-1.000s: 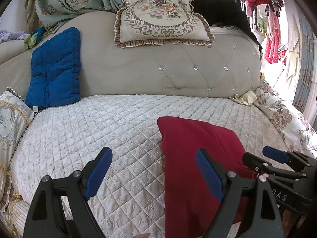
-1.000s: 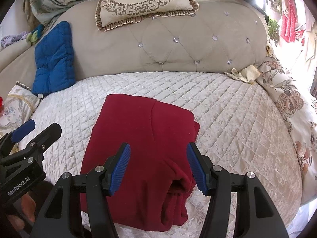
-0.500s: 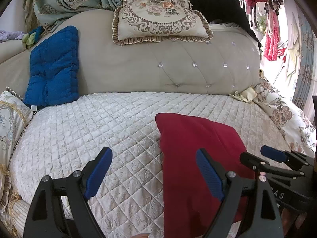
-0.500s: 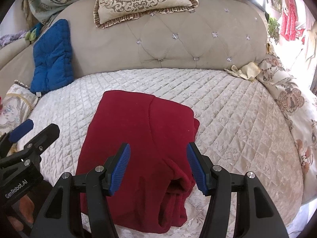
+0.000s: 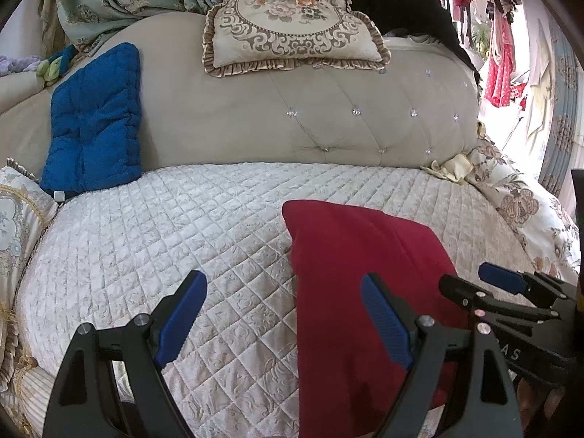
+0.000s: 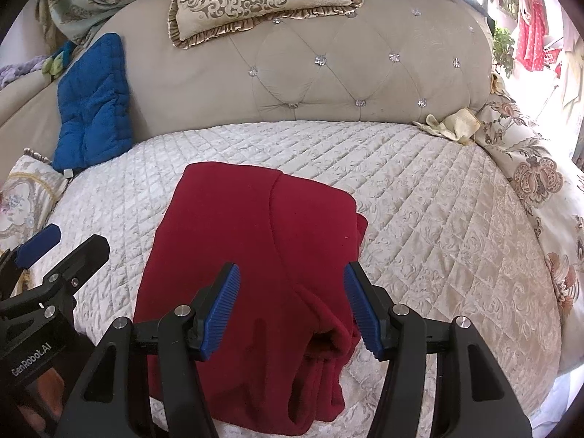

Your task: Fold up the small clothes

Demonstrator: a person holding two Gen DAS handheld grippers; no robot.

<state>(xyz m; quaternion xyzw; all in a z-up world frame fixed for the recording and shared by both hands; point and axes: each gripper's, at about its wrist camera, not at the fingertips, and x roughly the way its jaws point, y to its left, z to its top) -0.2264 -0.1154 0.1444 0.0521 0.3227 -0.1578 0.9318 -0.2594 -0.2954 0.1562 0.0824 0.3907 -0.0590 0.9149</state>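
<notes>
A folded red garment [image 6: 255,255] lies on the white quilted sofa seat [image 6: 419,200]; in the left wrist view it [image 5: 346,273] sits to the right of centre. My right gripper [image 6: 292,303] is open and empty, hovering over the garment's near edge, where folded layers show. My left gripper [image 5: 281,317] is open and empty, with its right finger over the garment's left edge and its left finger over bare quilt. Each gripper shows at the side of the other's view.
A blue cushion [image 5: 95,120] leans on the tufted beige backrest [image 5: 328,116] at the left. An ornate floral pillow [image 5: 292,22] sits on top. Floral cushions [image 6: 540,197] lie at the right, another [image 5: 14,226] at the left. A cream cloth [image 6: 452,124] lies at the right back corner.
Both grippers have drawn back slightly toward the sofa's front; the garment sits a little farther away in both views. Jaws stay open and the garment has not moved.
</notes>
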